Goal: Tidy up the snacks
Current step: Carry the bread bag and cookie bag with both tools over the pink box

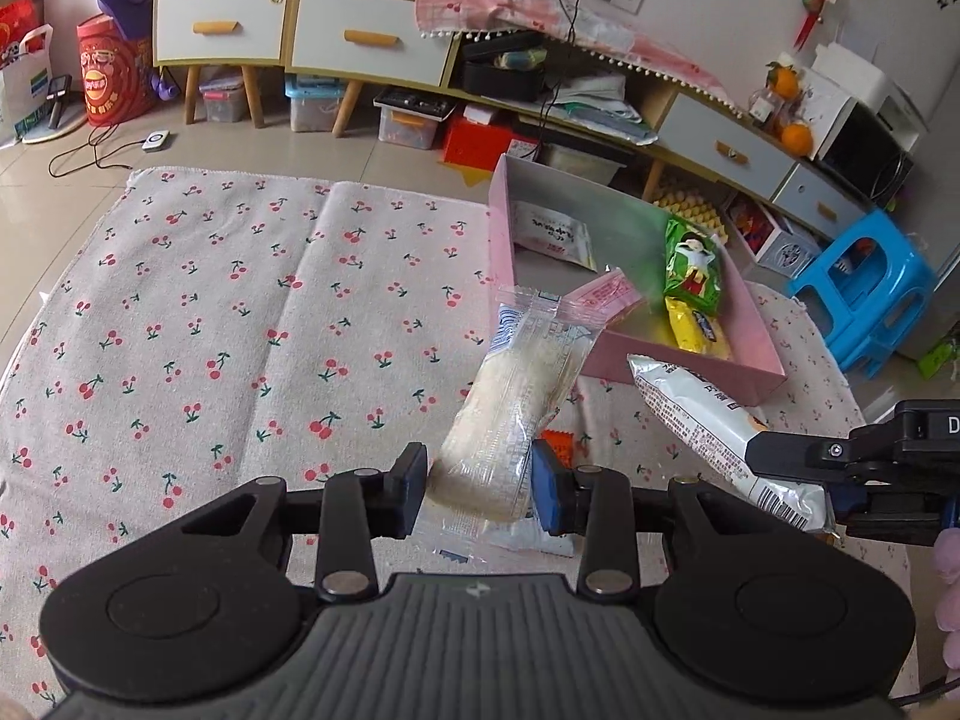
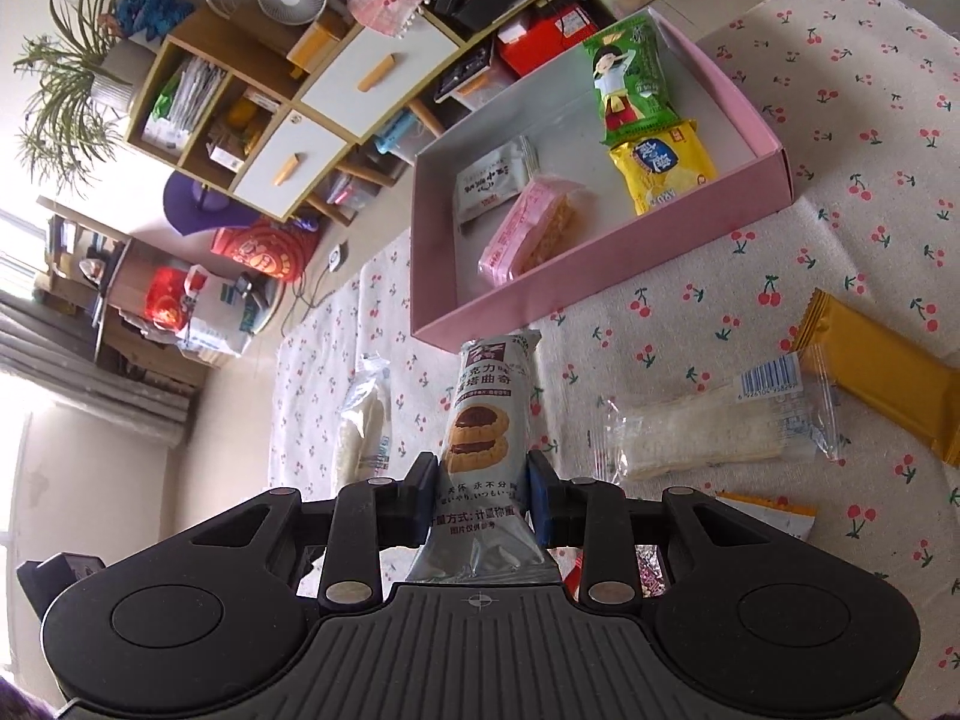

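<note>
Pink box holds four packets (perhaps more hidden).

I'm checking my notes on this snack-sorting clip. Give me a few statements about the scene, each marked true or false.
1. The left gripper is shut on a clear-wrapped pale rice cake packet. True.
2. The right gripper is open and holds nothing. False: it is shut on a grey packet printed with chocolate tart cookies.
3. The shallow pink cardboard box holds four snack packets. True.
4. The green packet with a cartoon figure lies on the cherry-print cloth outside the box. False: it lies inside the box.
5. An orange-yellow foil packet lies on the cloth outside the box. True.
</note>
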`<state>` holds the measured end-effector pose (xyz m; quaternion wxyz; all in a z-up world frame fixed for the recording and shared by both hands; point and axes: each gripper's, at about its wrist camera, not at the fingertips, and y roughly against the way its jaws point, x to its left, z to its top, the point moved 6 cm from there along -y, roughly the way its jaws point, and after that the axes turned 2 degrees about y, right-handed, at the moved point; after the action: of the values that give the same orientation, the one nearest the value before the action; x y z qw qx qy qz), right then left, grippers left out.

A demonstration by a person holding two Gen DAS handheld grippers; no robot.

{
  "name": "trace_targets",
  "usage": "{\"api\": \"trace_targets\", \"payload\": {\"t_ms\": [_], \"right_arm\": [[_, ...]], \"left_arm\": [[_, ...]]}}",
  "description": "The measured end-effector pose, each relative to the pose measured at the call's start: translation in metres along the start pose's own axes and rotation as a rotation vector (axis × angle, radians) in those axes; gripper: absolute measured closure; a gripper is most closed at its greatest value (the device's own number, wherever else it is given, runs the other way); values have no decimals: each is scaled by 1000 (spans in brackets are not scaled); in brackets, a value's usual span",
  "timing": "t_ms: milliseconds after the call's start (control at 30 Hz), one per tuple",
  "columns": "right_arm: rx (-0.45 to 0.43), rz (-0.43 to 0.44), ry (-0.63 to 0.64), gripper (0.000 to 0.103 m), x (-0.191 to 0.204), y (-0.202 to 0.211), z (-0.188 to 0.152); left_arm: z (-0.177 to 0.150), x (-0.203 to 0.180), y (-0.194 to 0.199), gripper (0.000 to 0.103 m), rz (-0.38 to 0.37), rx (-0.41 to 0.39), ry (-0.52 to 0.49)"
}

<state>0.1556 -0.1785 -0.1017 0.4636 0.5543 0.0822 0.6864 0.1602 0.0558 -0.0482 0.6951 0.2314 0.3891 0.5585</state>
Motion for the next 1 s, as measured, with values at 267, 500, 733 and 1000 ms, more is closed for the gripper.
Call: {"api": "trace_targets", "payload": {"t_ms": [267,500,733,1000], "right_arm": [[-54,10,-60,73,-11,9,29],[-98,-48,-56,73,-19,2,62],[-141,-73,-34,73,-25,-22,93],[-138,-135,9,73,-33,-63,115]], "left_arm": [[15,-20,-11,70,1,-15,31],[35,-37,-31,70,24,-31,9],[48,-45,-56,70,49,-30,-2],[62,-49,-80,69,71,-48,-44]]}}
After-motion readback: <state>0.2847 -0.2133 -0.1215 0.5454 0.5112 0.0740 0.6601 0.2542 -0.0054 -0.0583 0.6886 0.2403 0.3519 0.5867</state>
